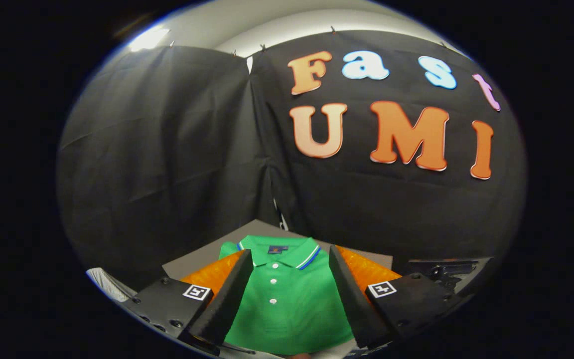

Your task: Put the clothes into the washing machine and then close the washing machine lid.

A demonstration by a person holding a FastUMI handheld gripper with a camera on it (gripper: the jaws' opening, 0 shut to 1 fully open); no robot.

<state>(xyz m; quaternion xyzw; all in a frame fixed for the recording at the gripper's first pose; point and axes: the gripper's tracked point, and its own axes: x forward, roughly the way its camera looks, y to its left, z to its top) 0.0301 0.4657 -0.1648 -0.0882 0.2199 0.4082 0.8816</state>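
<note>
Backdrop: black cloth wall behind a grey tabletop (187, 265).
Left finger (224, 294): black wedge, resting over the shirt's left side.
Shirt: 1 green short-sleeved polo shirt (289, 309) with white buttons lies flat on an orange mat (366, 271), between and beyond the fingers.
Right finger (352, 299): apart from the left.
Gripper (287, 259): released, grasping nothing.
Risk: closing on flat cloth may pinch only 1 thin layer, likely letting the shirt slip or drag the mat.

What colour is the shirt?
Green, with white buttons; the shirt shows between the open gripper's fingers in the gripper view.
</note>
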